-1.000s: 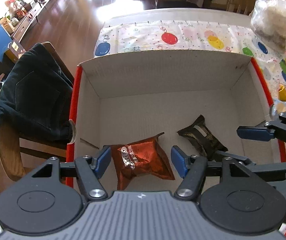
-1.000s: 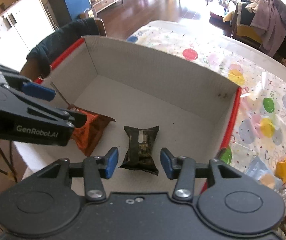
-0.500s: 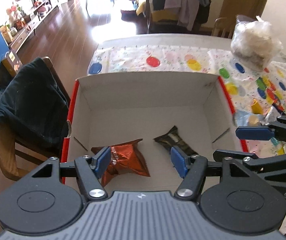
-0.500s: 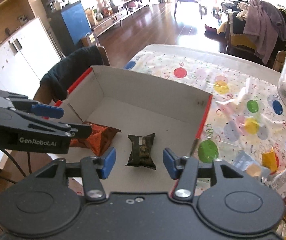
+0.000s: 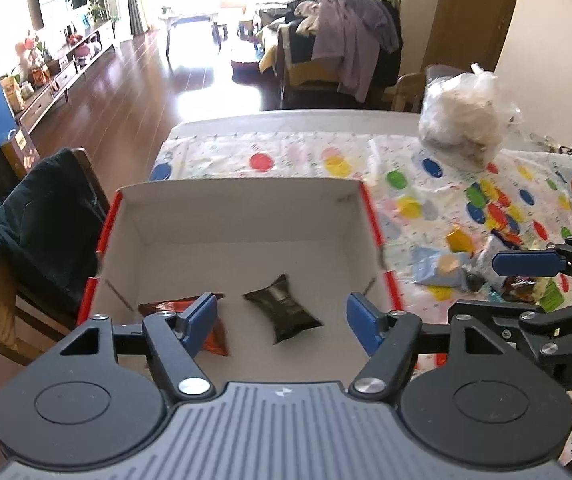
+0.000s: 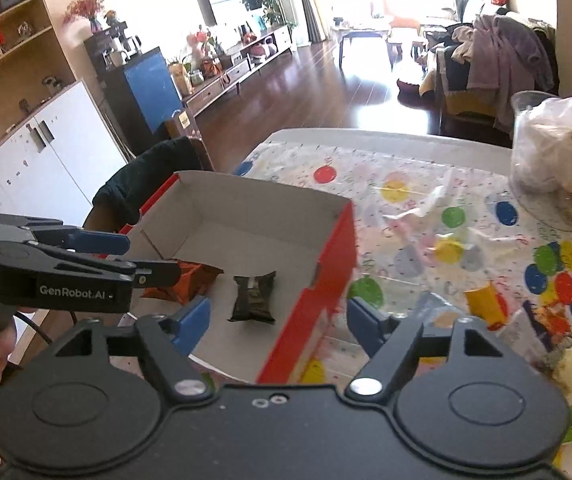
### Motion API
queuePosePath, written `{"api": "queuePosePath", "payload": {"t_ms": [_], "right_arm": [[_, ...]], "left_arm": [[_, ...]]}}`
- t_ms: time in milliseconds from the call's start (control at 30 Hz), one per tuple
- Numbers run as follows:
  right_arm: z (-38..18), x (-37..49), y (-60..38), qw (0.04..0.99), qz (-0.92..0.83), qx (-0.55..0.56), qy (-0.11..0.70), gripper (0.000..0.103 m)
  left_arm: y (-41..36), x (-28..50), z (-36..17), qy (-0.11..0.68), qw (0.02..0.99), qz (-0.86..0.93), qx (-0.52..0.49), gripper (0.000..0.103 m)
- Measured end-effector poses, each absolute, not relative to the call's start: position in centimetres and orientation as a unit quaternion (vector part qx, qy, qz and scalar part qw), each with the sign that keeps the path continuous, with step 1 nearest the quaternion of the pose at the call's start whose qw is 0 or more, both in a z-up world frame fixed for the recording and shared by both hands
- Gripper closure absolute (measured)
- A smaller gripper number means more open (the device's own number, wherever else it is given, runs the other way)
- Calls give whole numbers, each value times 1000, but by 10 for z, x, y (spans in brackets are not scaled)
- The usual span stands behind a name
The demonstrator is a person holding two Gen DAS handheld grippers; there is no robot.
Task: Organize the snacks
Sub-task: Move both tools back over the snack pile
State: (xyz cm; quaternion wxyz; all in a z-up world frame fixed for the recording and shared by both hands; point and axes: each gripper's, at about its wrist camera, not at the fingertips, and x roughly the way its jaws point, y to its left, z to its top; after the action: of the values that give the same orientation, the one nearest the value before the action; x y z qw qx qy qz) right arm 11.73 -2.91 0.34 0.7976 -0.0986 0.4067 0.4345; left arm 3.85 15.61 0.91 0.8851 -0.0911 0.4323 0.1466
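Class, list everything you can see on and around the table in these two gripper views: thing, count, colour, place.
cardboard box: one, white inside, red outside, on the table.
orange snack packet: one, inside the box.
dark snack packet: one, inside the box.
loose snacks: several, mixed colours, on the tablecloth beside the box.
tablecloth: one, white with coloured dots, covering the table.
clear bag: one, pale contents, far table edge.
chair with dark garment: one, beside the table.
left gripper: black, blue pads, opening, empty.
right gripper: black, blue pads, opening, empty.
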Motion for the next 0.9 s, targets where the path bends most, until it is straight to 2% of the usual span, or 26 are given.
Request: {"api": "queuePosePath", "payload": {"t_ms": [267,400,533,900], "right_arm": [[12,121,-81,805,442,-87,386,15],[14,123,-109,811,438,-85,378,13],[13,127,-140,822,425,-76,370,1],[-11,147,-230,847,375,-102,363,0]], "left_arm": [[99,44,16,400,904,125,-86,23],[72,48,16,387,912,109,-80,20],[45,53,13,372,920,97,-78,17],[-9,82,-18,393,913,58,-93,17]]}}
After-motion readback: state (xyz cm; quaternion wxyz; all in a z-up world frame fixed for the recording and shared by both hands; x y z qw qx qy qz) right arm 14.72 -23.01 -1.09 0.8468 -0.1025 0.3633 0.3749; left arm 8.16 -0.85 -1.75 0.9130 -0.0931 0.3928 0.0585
